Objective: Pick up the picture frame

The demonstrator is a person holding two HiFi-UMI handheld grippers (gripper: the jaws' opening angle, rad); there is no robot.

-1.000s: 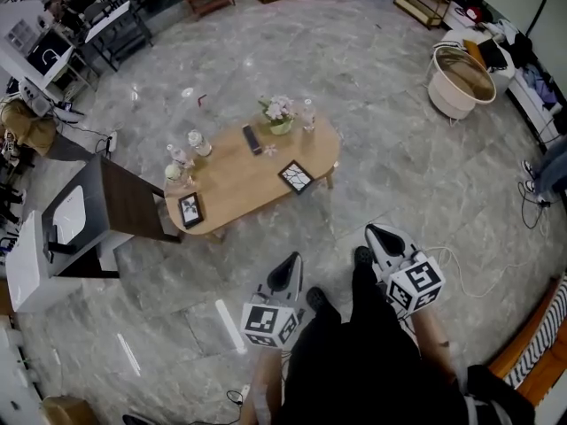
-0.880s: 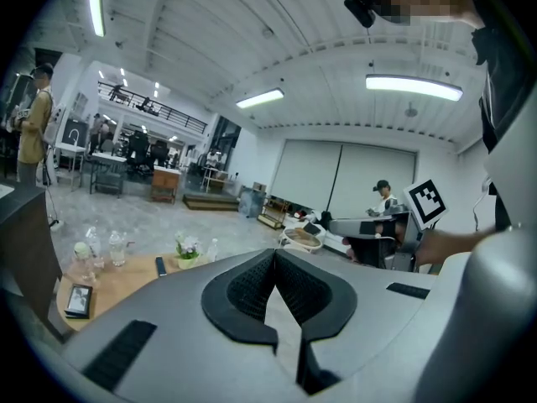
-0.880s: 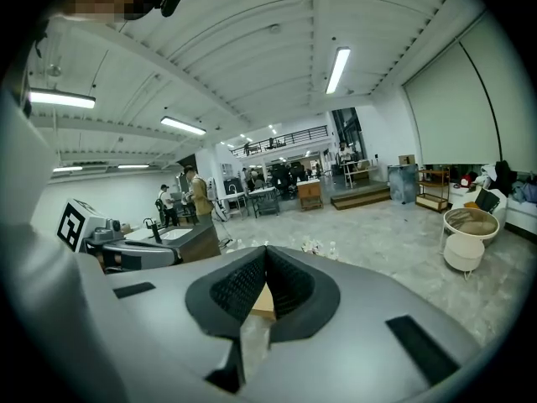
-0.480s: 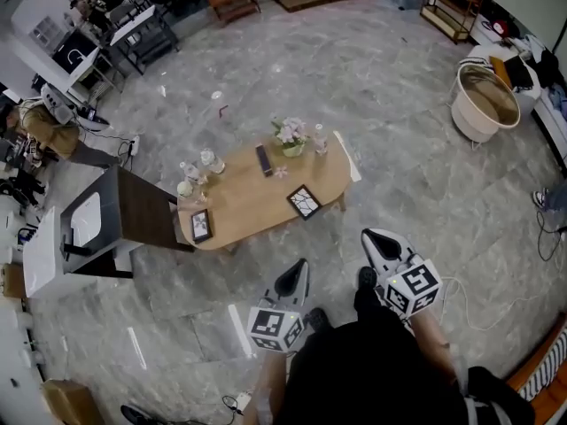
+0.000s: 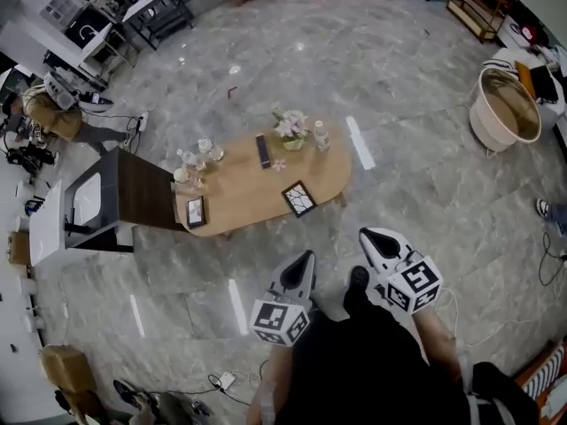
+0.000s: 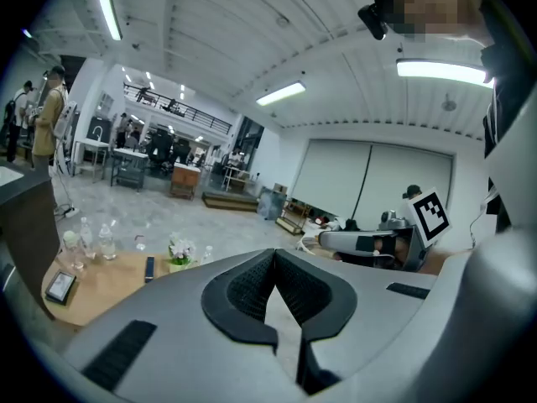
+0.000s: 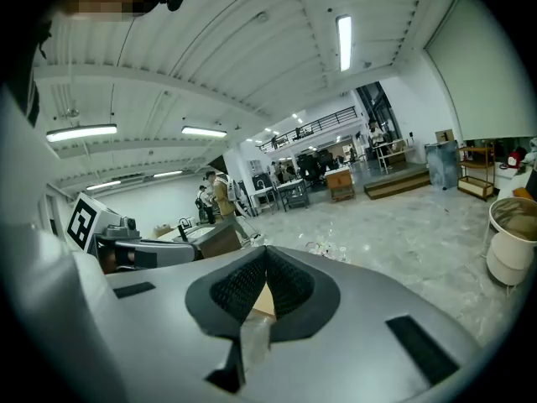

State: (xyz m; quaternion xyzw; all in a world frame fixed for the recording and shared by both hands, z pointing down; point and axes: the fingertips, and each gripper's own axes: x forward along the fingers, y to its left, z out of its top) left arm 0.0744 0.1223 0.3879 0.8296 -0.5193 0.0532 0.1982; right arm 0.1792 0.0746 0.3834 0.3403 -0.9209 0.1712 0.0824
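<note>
A low oval wooden table stands on the marble floor ahead of me. Two dark picture frames lie flat on it: one near the front right edge, another at the front left end. The left frame also shows in the left gripper view. Both grippers hang over the floor short of the table, in front of the person's dark clothing. My left gripper is shut and holds nothing. My right gripper has its pads together, also with nothing in it.
On the table stand a flower pot, a water bottle, a dark remote and several glass bottles. A dark-and-white cabinet adjoins the table's left end. A cream tub sits far right. Cables lie on the floor.
The head view has swung: the table has drifted slightly right and down, and more floor shows at the left. Both grippers stay shut in front of the body, short of the table.
</note>
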